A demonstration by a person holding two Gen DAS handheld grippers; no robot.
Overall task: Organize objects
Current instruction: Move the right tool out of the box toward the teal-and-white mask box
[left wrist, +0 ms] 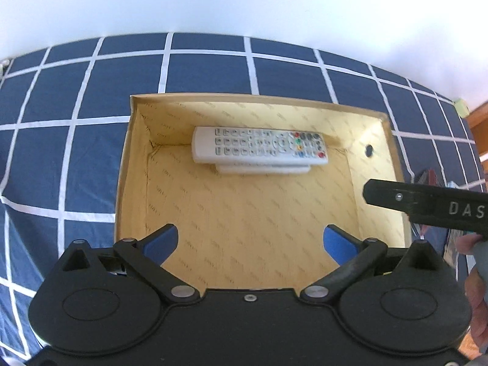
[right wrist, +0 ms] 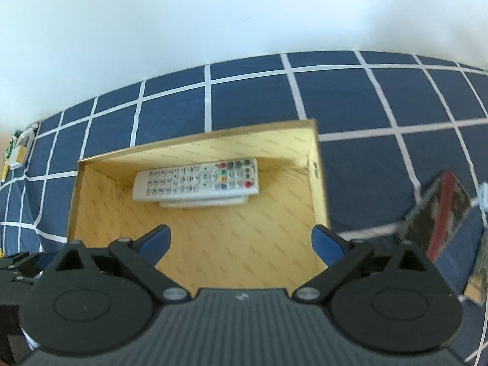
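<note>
Inside box (left wrist: 375, 164), remotes (left wrist: 259, 146), apparently stacked

A home bedroom is indicated: a navy bed cover with a white grid pattern (left wrist: 210, 73) is spread beneath a plain white wall (left wrist: 244, 0), with wooden flooring (left wrist: 479, 119) glimpsed at three o'clock.

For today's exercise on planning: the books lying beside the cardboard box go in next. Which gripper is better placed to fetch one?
Probably the right gripper: open, with the books just off its right side. The left gripper, also open, faces into the box.
</note>
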